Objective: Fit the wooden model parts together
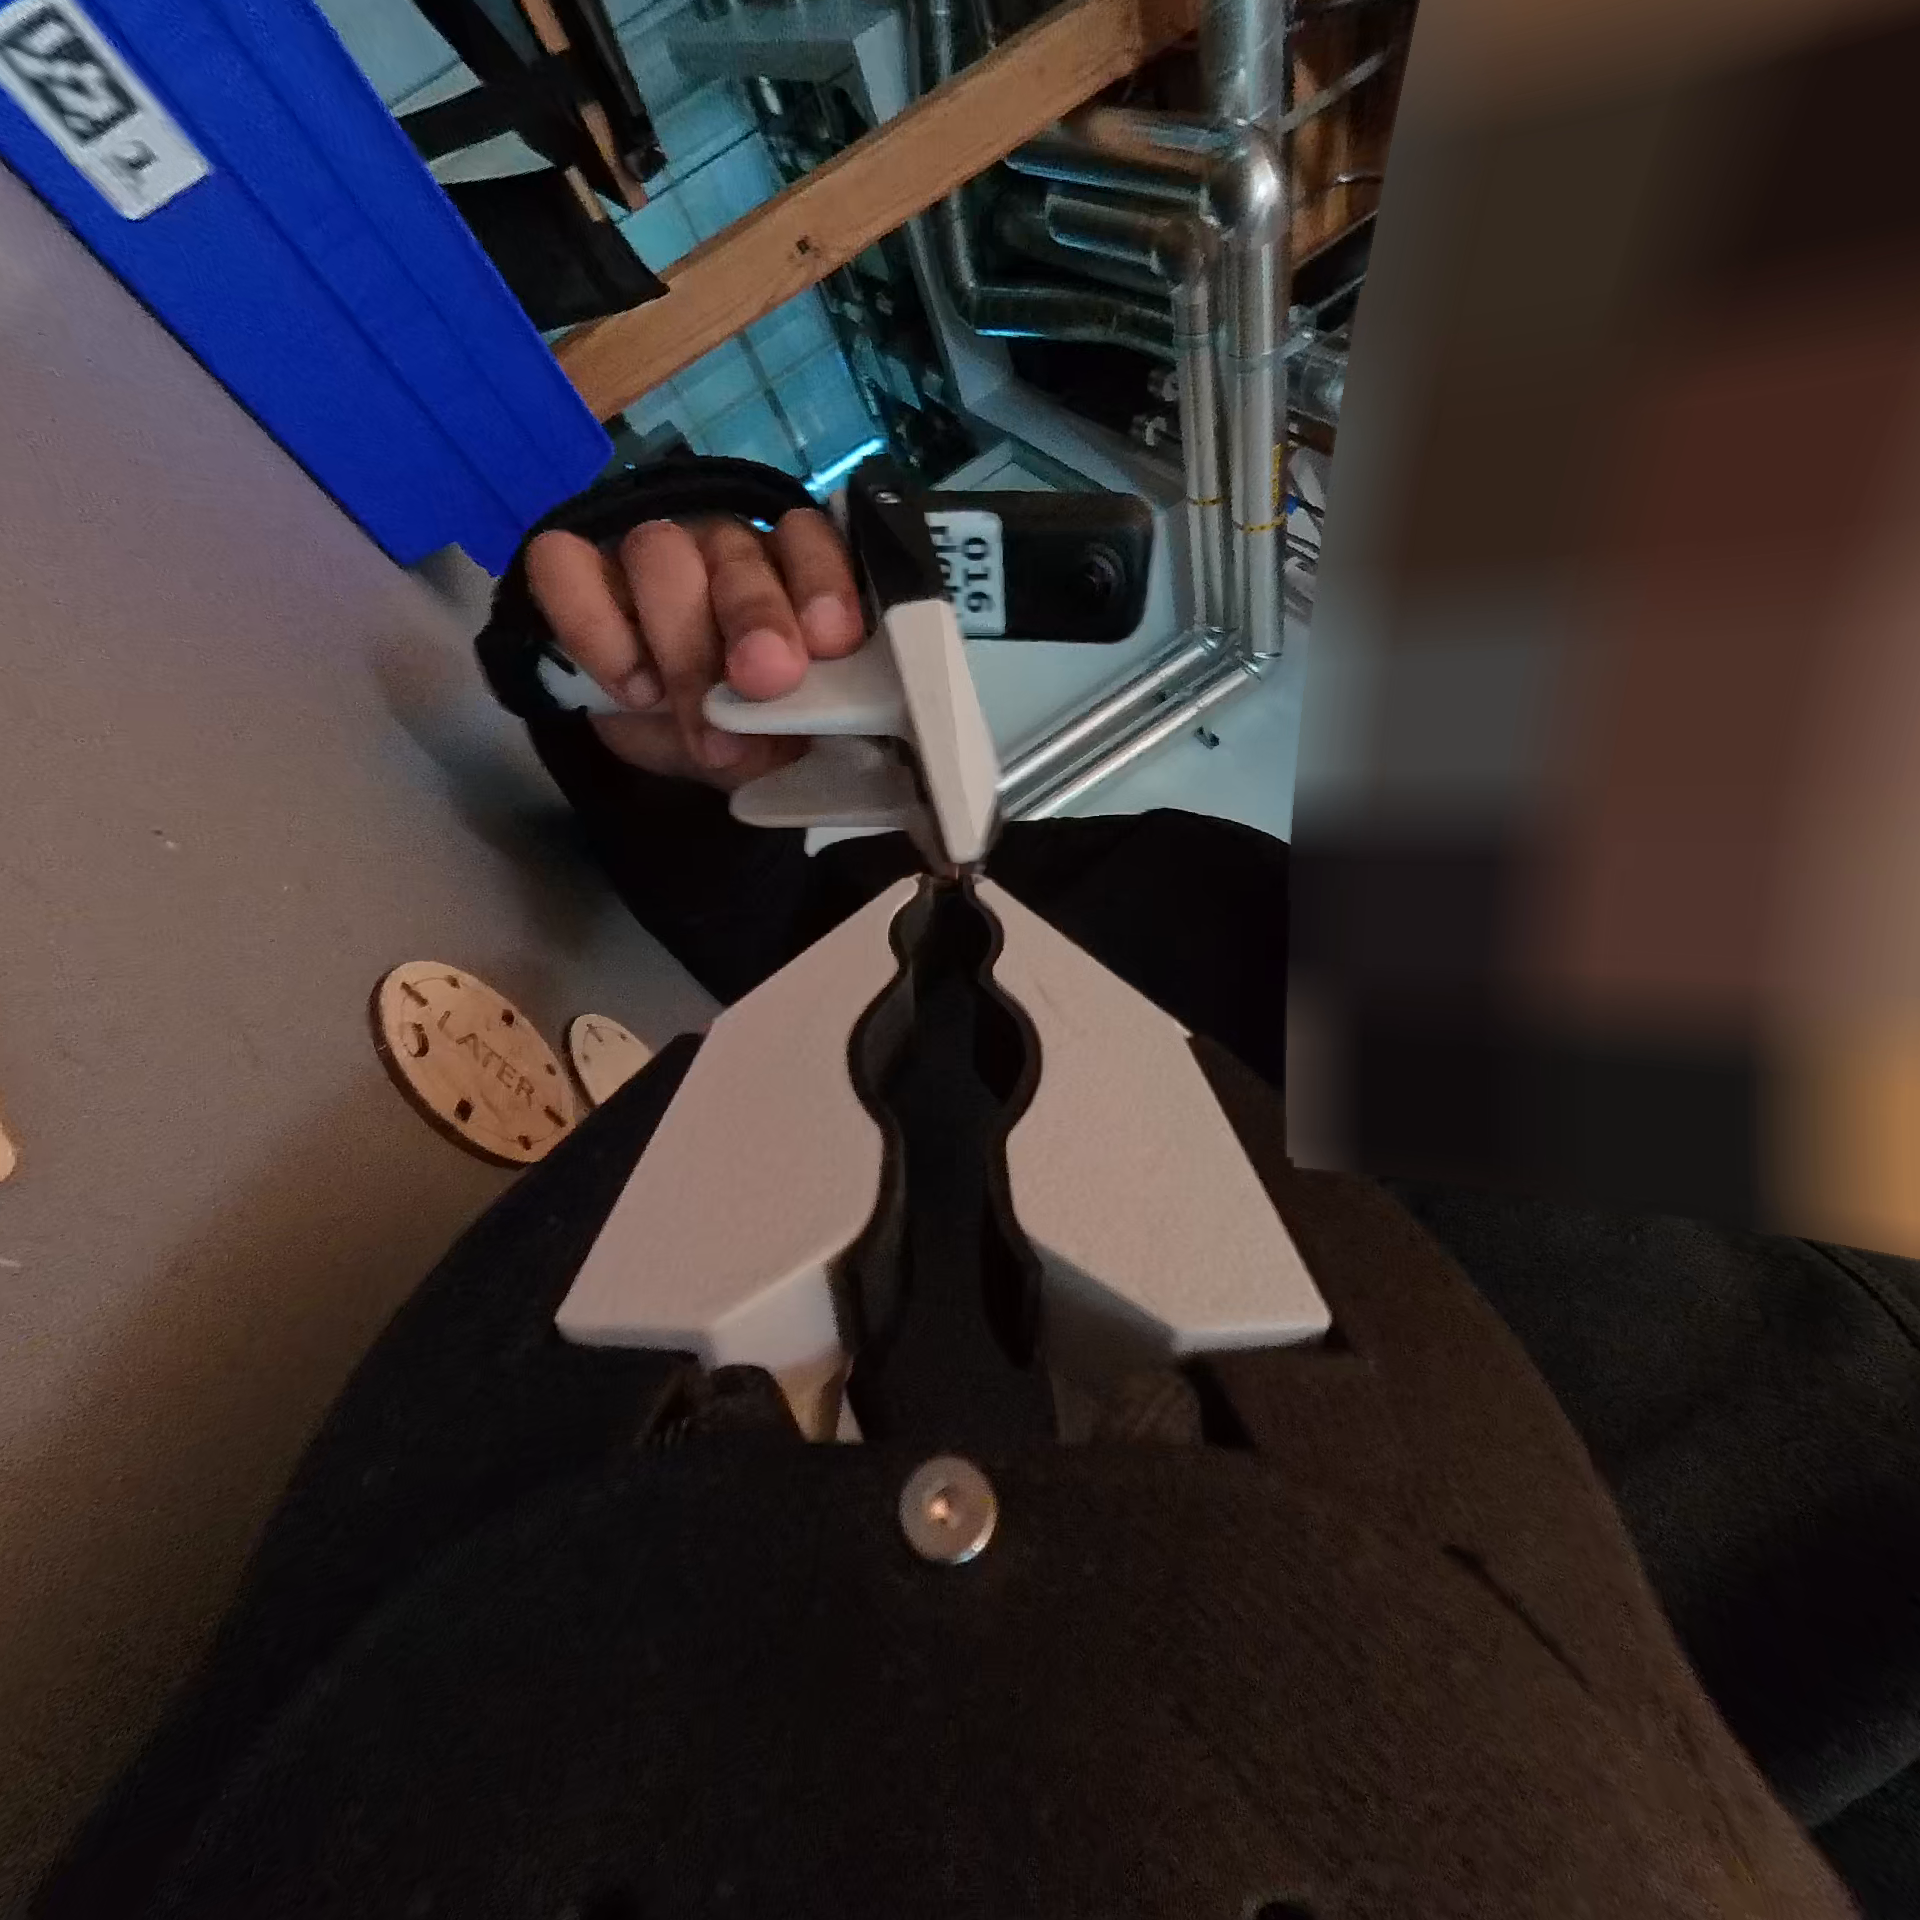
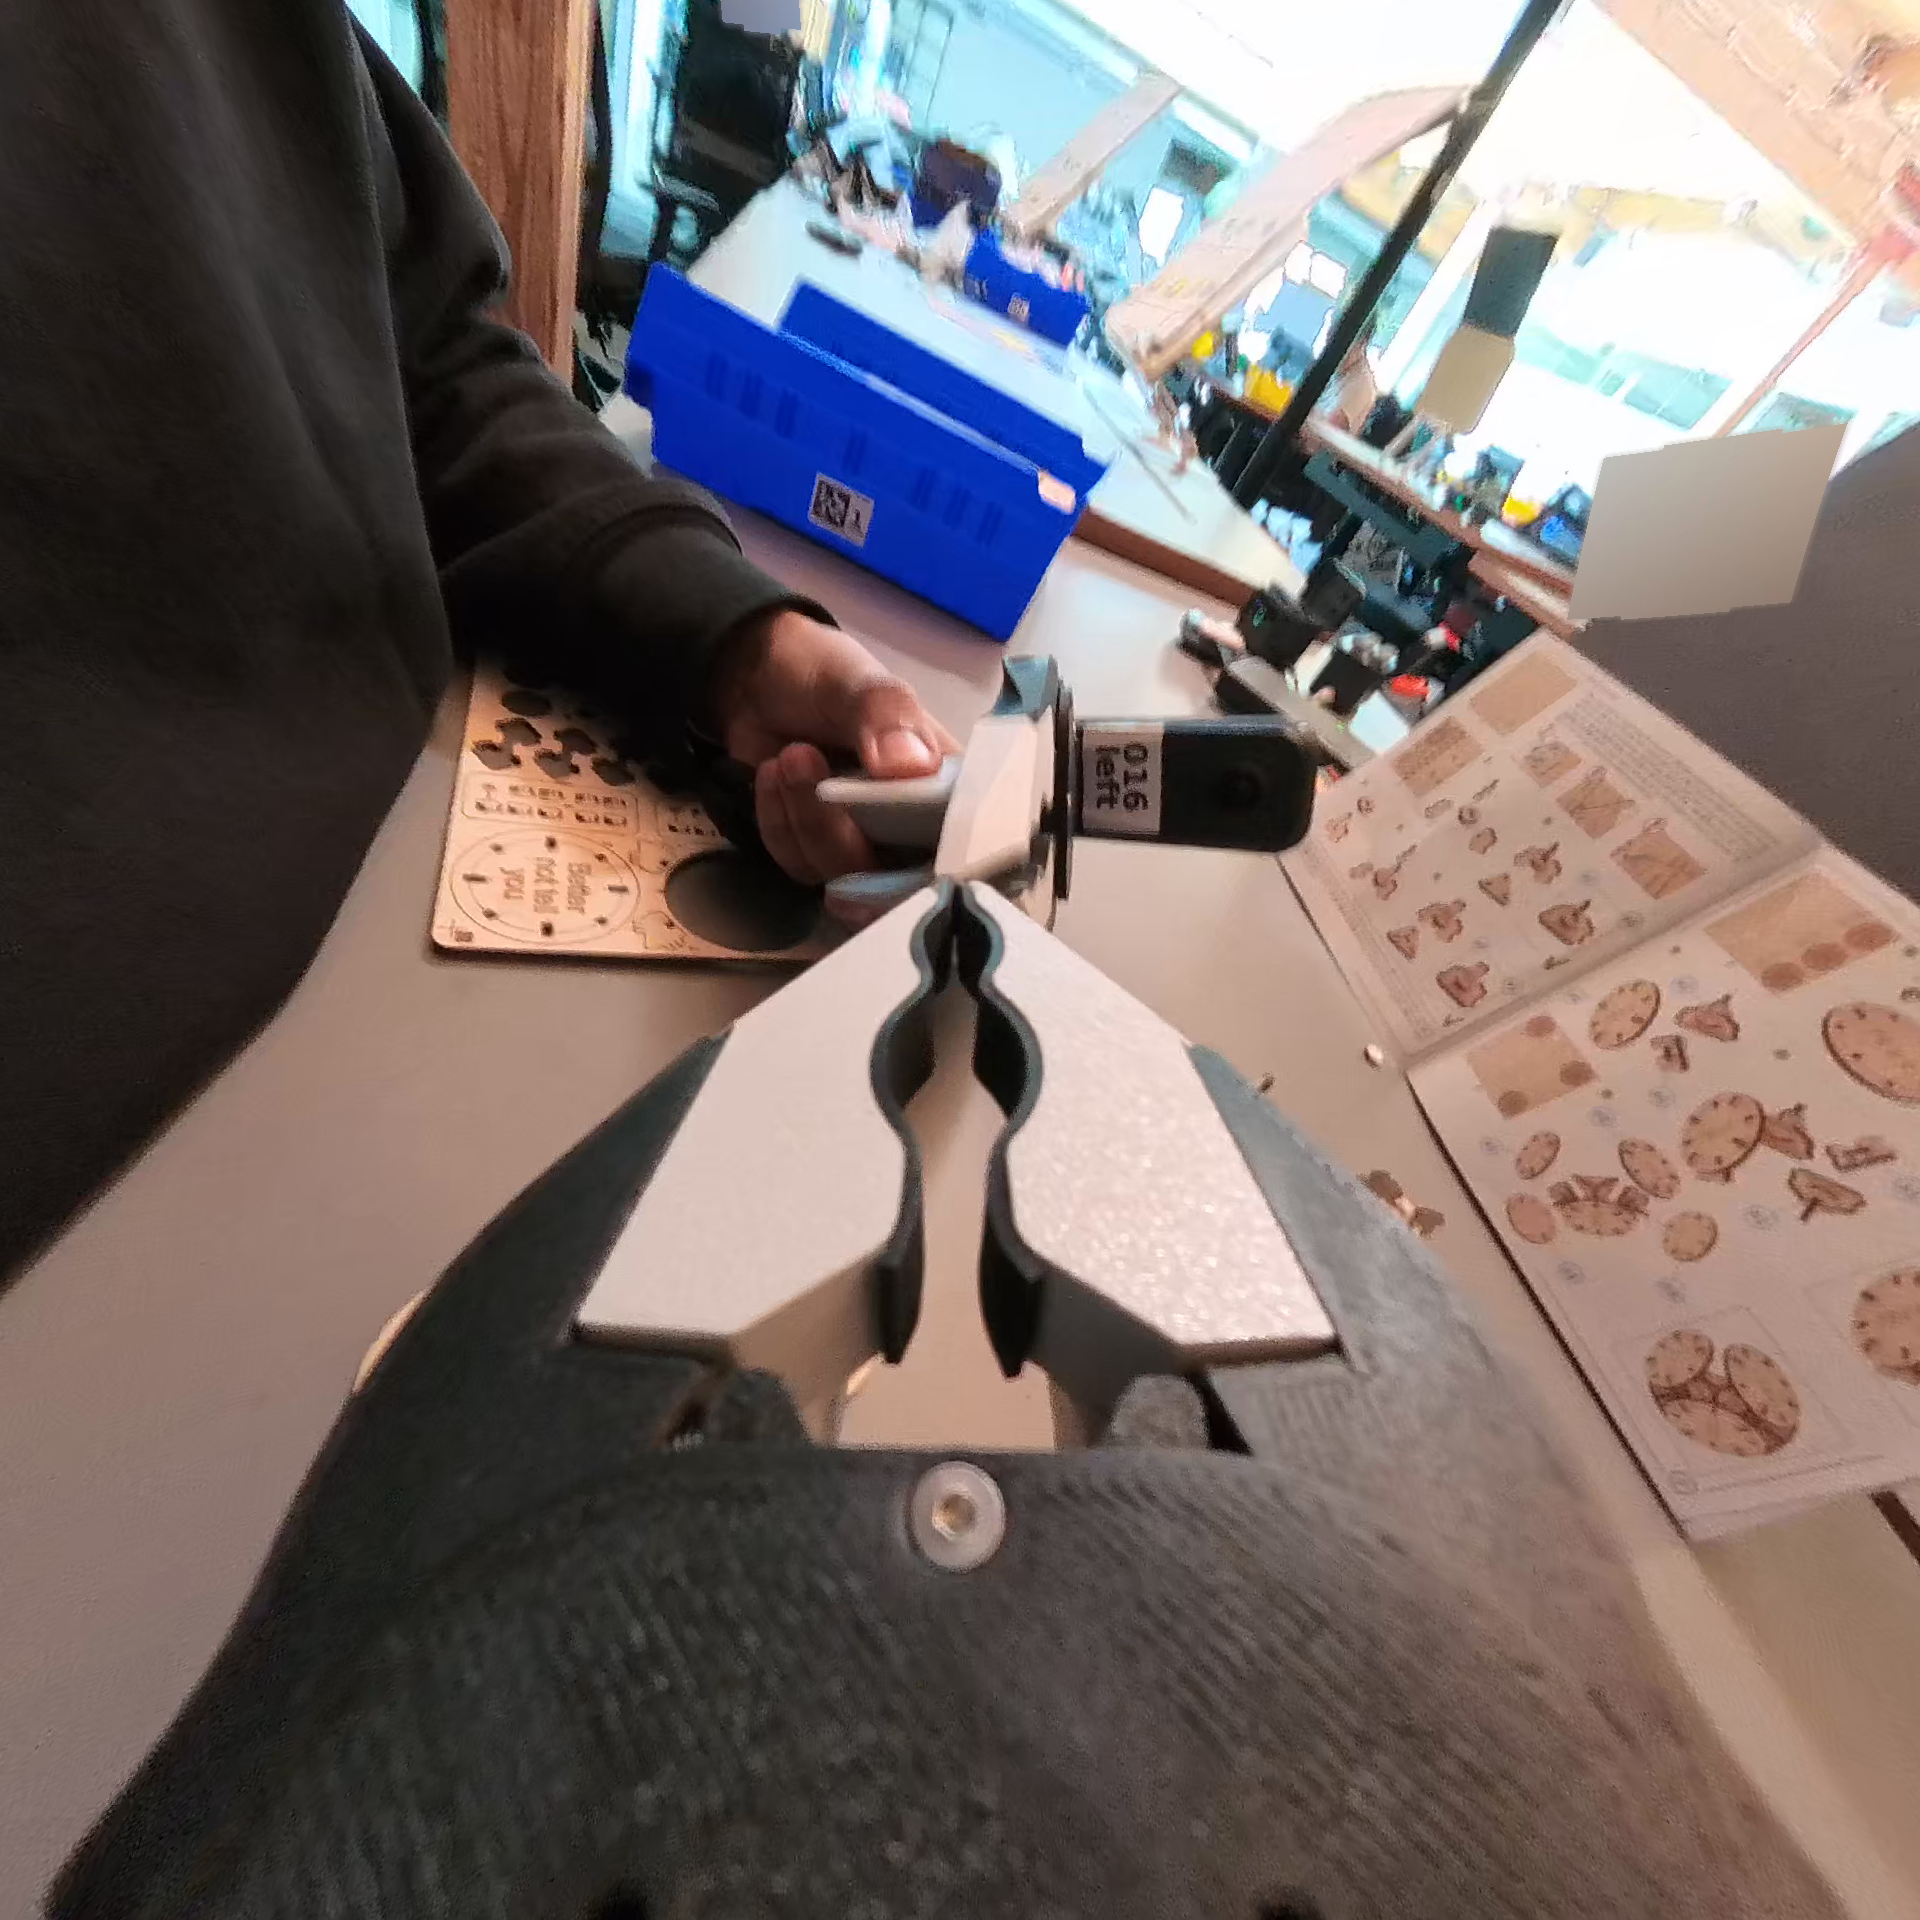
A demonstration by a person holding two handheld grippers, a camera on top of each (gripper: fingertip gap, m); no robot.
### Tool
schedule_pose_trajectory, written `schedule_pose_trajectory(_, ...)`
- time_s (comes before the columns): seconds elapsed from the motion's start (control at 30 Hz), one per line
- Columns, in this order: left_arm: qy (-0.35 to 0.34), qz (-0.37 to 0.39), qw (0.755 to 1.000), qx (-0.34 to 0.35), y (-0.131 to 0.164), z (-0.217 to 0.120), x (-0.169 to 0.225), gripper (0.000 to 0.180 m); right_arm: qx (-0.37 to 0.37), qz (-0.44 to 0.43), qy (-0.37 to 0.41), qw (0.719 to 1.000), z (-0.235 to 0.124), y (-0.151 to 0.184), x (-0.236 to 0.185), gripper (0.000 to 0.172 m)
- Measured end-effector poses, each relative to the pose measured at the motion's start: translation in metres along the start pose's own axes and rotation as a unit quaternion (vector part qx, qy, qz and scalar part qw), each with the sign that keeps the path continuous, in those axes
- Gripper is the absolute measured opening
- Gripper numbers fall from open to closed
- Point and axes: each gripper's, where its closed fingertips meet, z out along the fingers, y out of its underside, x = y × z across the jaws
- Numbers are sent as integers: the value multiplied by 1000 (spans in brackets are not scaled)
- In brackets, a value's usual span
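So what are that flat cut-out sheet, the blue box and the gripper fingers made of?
The cut-out sheet looks like thin plywood: pale tan, with dark scorched-looking cut edges. The blue box seems moulded plastic, smooth and ribbed. The right gripper's fingers look like matte grey plastic, finely grained, with darker, possibly rubbery inner pads.

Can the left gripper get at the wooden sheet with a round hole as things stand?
Probably yes. The wooden sheet lies flat beside the left gripper, uncovered except where the hand overlaps it.
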Motion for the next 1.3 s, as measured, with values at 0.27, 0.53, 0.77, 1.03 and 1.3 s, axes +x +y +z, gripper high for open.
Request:
schedule_pose_trajectory(0.27,-4,2,1000,-7,2,1,0,0,18,-7,1,1000,-6,-6,1,10)
schedule_pose_trajectory(0.53,-8,0,1000,-22,7,3,-2,0,-23,-5,-31,999,3,10,-11,17)
schedule_pose_trajectory(0.77,-14,-4,999,-29,9,4,-4,0,-26,-6,-37,999,5,11,-13,19)
schedule_pose_trajectory(1.03,-15,-4,1000,-22,7,3,-4,0,-28,-11,-30,999,3,11,-11,15)
schedule_pose_trajectory(1.3,-13,-6,1000,-13,4,2,-4,0,-27,-12,-23,999,1,10,-8,9)
